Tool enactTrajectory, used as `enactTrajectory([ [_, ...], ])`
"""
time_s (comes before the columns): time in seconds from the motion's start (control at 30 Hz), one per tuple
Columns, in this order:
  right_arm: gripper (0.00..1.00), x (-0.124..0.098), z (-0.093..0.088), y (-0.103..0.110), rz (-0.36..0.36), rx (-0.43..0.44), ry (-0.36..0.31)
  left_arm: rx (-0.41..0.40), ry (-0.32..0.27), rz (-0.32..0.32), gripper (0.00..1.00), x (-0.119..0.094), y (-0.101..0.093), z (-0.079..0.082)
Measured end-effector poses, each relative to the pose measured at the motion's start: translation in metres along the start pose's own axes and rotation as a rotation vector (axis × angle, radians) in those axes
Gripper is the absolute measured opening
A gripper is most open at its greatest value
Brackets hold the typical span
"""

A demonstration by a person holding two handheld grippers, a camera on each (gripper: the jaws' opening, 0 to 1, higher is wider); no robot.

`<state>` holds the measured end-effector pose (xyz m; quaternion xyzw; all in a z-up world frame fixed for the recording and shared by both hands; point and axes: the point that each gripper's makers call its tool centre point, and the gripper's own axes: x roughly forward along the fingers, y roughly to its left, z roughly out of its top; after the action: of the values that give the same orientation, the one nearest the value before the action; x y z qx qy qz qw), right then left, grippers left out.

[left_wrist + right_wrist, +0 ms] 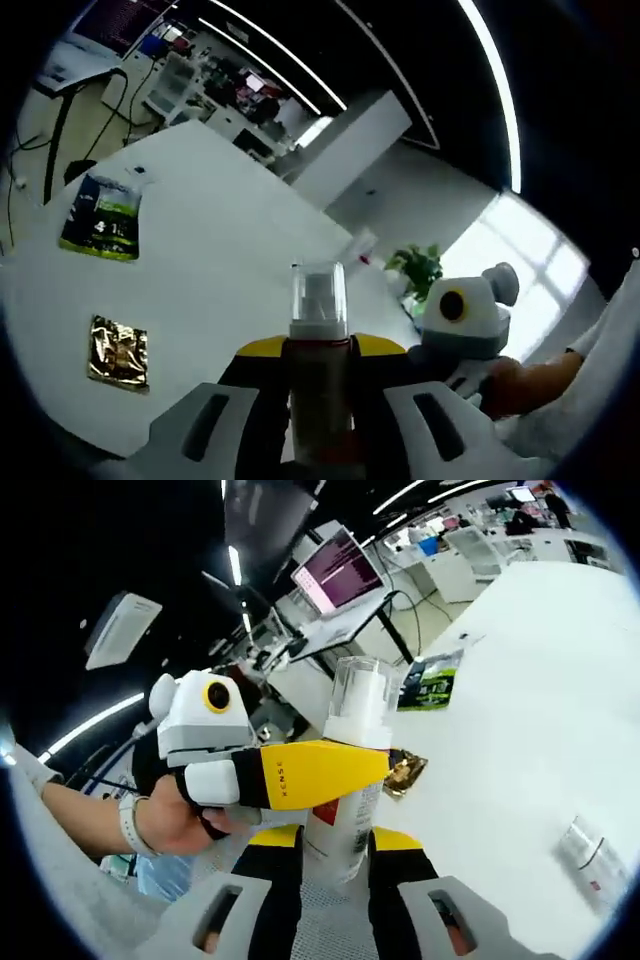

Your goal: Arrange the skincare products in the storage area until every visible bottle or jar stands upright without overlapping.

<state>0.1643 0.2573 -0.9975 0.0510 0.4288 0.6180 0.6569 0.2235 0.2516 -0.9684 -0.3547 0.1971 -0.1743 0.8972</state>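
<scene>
pump bottle (pixel 319 370) with clear cap held off the white table (pixel 220 250), left gripper (pixel 318 400) clamped on its body, right gripper (pixel 335 855) jaws close around its base, grip unclear, green packet (pixel 102 217) and gold sachet (pixel 119 352) lying well apart

— What sort of place is this?
— A lab or tech office. See the long white worktable (pixel 230 240), the dark ceiling with thin white strip lights (pixel 495 90), and the lit monitor with pink-tinted text (pixel 338 568) on a desk.
— And back there?
— Cluttered white benches of equipment (pixel 215 85), black cables trailing on the floor (pixel 60 130), a green potted plant (pixel 418 268).
</scene>
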Motion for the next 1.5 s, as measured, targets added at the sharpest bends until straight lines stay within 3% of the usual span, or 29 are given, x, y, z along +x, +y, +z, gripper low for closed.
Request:
enactTrajectory([
  [0.1,0.14,-0.007,0.001,-0.002,0.035,0.018,-0.008,-0.033,-0.013,-0.040,0.19,-0.002,-0.004,0.002],
  [0.3,0.14,-0.023,0.004,0.006,0.166,0.157,-0.036,-0.114,0.019,-0.153,0.18,-0.001,-0.020,-0.003],
  [0.4,0.14,-0.029,0.003,0.002,0.157,0.133,-0.025,-0.094,0.104,-0.187,0.18,0.002,-0.027,-0.019],
  [0.57,0.16,-0.029,-0.005,0.002,0.150,0.059,0.020,-0.064,0.132,-0.196,0.17,0.002,-0.031,-0.025],
  [0.67,0.18,-0.029,-0.008,0.001,0.139,0.015,0.018,-0.011,0.145,-0.182,0.17,0.002,-0.032,-0.028],
  [0.7,0.20,-0.030,-0.010,-0.001,0.127,-0.004,0.019,0.037,0.151,-0.145,0.17,0.002,-0.025,-0.029],
  [0.77,0.32,-0.033,-0.011,-0.002,0.129,-0.011,0.020,0.056,0.156,-0.114,0.17,0.003,-0.020,-0.030],
  [0.83,0.36,-0.042,-0.012,-0.005,0.122,-0.013,0.017,0.086,0.156,-0.070,0.17,0.003,-0.012,-0.029],
  [0.87,0.33,-0.049,-0.005,-0.005,0.134,-0.017,-0.024,0.099,0.160,-0.055,0.17,0.004,-0.009,-0.030],
  [0.97,0.31,-0.063,0.022,-0.018,0.106,0.090,-0.175,0.146,0.176,-0.044,0.17,0.005,-0.009,-0.034],
  [1.03,0.29,-0.069,0.032,-0.032,0.058,0.148,-0.225,0.192,0.198,-0.027,0.17,0.006,-0.009,-0.038],
  [1.13,0.25,-0.065,0.031,-0.039,0.014,0.155,-0.199,0.246,0.211,-0.010,0.17,0.009,-0.012,-0.042],
  [1.27,0.19,-0.055,0.025,-0.037,0.029,0.182,-0.170,0.364,0.277,0.036,0.17,0.014,-0.015,-0.053],
  [1.33,0.17,-0.051,0.023,-0.036,0.020,0.199,-0.164,0.383,0.296,0.029,0.17,0.017,-0.023,-0.059],
  [1.4,0.12,-0.050,0.020,-0.035,0.019,0.236,-0.149,0.439,0.318,0.090,0.17,0.015,-0.015,-0.060],
  [1.5,0.11,-0.049,0.020,-0.037,0.012,0.230,-0.146,0.451,0.322,0.105,0.17,0.014,-0.015,-0.061],
])
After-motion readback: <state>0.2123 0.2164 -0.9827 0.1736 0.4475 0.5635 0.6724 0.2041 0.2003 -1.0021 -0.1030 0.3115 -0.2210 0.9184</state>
